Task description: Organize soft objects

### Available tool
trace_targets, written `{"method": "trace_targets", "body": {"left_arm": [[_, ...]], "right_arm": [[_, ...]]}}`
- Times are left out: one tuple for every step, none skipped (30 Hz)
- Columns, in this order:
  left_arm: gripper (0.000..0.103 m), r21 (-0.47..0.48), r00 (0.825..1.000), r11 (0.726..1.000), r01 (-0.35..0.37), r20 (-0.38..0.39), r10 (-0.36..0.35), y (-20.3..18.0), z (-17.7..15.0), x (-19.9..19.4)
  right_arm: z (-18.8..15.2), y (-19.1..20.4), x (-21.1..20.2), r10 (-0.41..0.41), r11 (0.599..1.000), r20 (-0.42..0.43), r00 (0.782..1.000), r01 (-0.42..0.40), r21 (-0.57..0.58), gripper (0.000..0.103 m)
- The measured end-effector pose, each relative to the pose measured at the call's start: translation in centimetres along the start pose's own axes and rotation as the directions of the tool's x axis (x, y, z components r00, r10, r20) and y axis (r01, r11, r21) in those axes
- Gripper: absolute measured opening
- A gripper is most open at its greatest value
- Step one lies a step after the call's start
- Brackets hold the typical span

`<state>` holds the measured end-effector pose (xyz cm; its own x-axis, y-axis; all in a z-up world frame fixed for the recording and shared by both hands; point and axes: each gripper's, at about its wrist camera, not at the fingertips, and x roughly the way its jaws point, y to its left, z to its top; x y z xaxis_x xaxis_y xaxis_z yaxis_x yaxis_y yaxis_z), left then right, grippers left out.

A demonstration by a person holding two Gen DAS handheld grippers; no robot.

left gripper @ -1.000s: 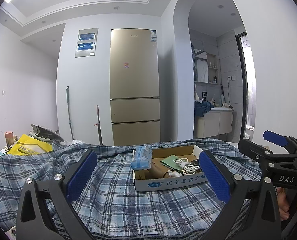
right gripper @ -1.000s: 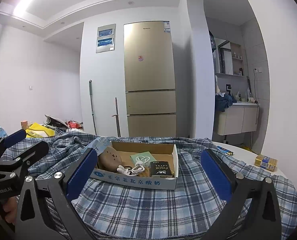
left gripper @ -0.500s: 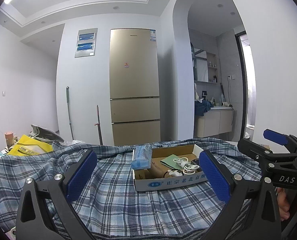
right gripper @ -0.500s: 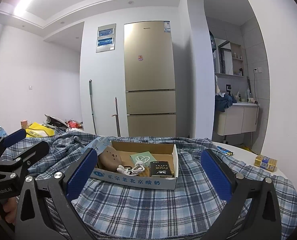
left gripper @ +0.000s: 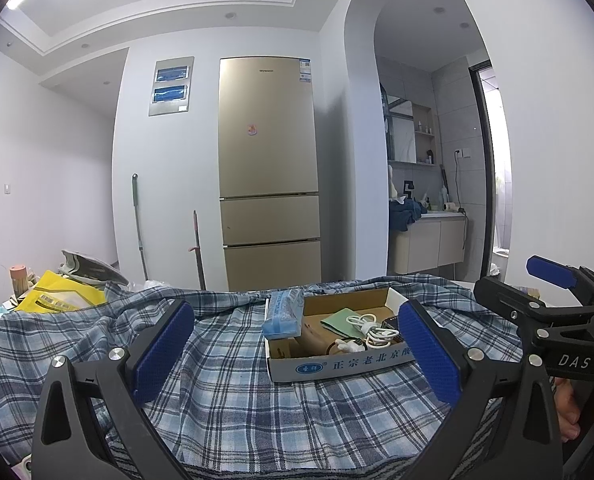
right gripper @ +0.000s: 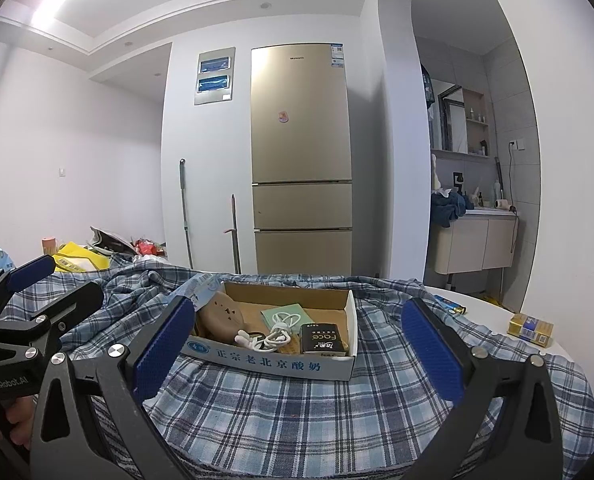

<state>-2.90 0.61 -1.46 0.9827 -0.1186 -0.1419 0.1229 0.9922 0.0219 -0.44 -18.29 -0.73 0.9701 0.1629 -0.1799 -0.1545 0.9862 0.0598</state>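
Hand-held grippers, left (left gripper: 297,354) and right (right gripper: 299,350), both spread empty, should pinch the blue-checked cloth shirt (right gripper: 297,420) beneath them near opposite edges.

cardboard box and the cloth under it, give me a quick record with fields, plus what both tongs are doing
surface: plaid cloth spread over the table, rumpled at the far edge
cardboard box: open, sitting on the cloth, printed front wall toward the cameras
box contents: coiled white cable, green card, black packet, tan soft item
on box corner: blue tissue pack resting on the rim
left tongs: open, empty, short of the box
right tongs: open, empty, short of the box
off the cloth: yellow pack on the bare tabletop
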Motion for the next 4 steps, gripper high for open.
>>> {"method": "trace_targets", "body": {"left_arm": [[0.103,0.0,1.0,1.0,0.0,0.0,0.0,-0.02,0.0,0.0],[0.103,0.0,1.0,1.0,0.0,0.0,0.0,-0.02,0.0,0.0],[0.103,0.0,1.0,1.0,0.0,0.0,0.0,-0.01,0.0,0.0],[0.103,0.001,1.0,1.0,0.0,0.0,0.0,0.0,0.0,0.0]], "right_arm": [[0.0,-0.01,0.01,0.0,1.0,0.0,1.0,0.0,0.0,0.103],[0.0,-0.03,0.01,0.0,1.0,-0.001,1.0,0.0,0.0,0.103],[0.0,0.0,0.01,0.0,1.0,-0.001,1.0,0.0,0.0,0.103],[0.0,0.0,0.0,0.0,1.0,-0.001,1.0,0.0,0.0,0.103]]}}
